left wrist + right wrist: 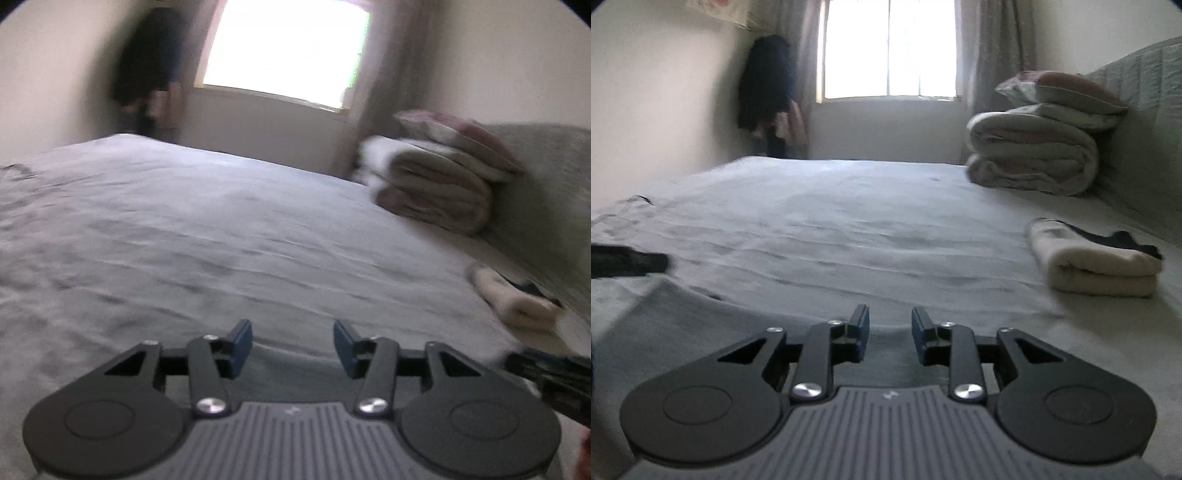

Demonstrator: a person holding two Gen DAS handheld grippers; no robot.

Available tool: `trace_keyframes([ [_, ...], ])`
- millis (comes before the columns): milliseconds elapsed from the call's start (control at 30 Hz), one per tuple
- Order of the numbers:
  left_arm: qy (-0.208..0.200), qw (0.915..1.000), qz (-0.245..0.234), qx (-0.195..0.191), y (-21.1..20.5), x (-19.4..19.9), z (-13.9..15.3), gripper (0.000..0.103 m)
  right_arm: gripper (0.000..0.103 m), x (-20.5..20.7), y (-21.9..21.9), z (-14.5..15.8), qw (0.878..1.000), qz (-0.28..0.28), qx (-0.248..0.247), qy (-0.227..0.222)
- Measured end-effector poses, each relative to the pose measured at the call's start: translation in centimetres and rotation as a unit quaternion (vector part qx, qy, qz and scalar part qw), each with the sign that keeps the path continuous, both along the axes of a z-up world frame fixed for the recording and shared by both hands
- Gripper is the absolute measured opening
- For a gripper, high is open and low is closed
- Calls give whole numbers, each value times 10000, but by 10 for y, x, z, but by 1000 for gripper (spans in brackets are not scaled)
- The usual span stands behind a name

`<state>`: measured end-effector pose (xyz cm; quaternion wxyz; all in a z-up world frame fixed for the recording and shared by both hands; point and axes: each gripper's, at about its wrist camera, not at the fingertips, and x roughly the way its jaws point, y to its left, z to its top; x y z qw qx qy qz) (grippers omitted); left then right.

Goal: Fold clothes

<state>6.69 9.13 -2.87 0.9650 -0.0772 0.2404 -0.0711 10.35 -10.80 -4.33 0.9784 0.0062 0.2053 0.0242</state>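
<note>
A grey garment (683, 325) lies flat on the bed just under and in front of both grippers; it also shows in the left wrist view (295, 354). My left gripper (293, 345) is open and empty, low over the cloth. My right gripper (890, 334) is open and empty, low over the same cloth. A folded cream garment (1097, 264) with a dark piece on top lies at the right; it also shows in the left wrist view (513, 299). The left gripper's tip (628, 260) shows at the left edge of the right wrist view.
The bed (868, 214) has a wrinkled grey sheet. A stack of folded quilts and a pillow (1041, 147) sits at the far right by the padded headboard (1145, 122). A bright window (890, 48) and dark hanging clothes (768, 85) are behind the bed.
</note>
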Motion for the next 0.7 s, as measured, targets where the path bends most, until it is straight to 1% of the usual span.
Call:
trace_keyframes([
  [33, 48, 9999, -98, 84, -5, 0, -3, 56, 41, -1, 6, 0, 9999, 128, 51, 38],
  [133, 191, 9985, -391, 337, -19, 0, -13, 57, 42, 4, 21, -7, 9987, 427, 34, 270],
  [233, 298, 9962, -620, 540, -30, -1, -22, 57, 42, 11, 20, -21, 9981, 358, -40, 503],
  [300, 285, 9969, -569, 454, -25, -2, -20, 57, 42, 12, 10, -26, 9983, 314, -8, 500],
  [367, 278, 9975, -469, 450, -17, -3, -18, 57, 45, 11, -3, -23, 9983, 282, 123, 487],
  [500, 321, 9982, -407, 315, 1, -5, -17, 57, 46, 4, -19, -20, 9989, 1, -29, 476],
  [533, 339, 9980, -426, 314, 4, -7, -16, 57, 51, 1, -24, -20, 9988, -38, 14, 497],
  [633, 415, 9973, -500, 333, 11, -12, -8, 58, 52, -5, -38, -21, 9979, -136, 203, 604],
  [700, 476, 9970, -529, 289, 17, -17, -4, 60, 56, -13, -44, -17, 9978, -163, 243, 599],
])
